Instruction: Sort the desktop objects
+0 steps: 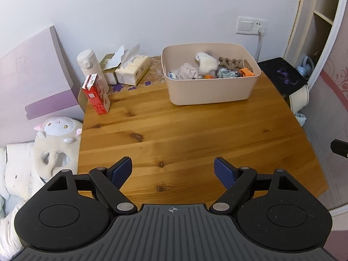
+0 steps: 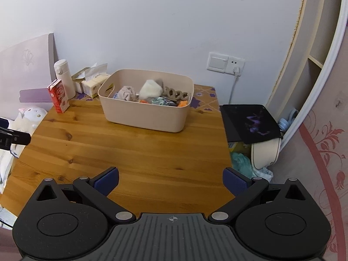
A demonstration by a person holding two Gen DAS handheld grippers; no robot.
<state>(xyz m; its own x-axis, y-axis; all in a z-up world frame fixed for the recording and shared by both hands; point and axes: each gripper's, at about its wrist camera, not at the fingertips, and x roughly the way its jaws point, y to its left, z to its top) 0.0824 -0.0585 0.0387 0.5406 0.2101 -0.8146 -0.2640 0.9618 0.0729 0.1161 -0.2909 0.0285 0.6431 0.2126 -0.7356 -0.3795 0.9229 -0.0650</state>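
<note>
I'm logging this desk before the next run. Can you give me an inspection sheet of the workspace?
Surface: wooden table, bare in the middle and front.
Job's things: beige bin near the back holds small items, among them a hair claw and a white fluffy piece.
Clutter: red carton, bottle and tissue packs at the back left corner.
Grippers: left gripper and right gripper open, empty.
Cables: one white cord from the wall socket.
Surroundings: plush toy left, black pad right.

one bin (image 1: 208, 91), one bottle (image 1: 88, 65), two tissue boxes (image 1: 132, 69), one red carton (image 1: 97, 97).
</note>
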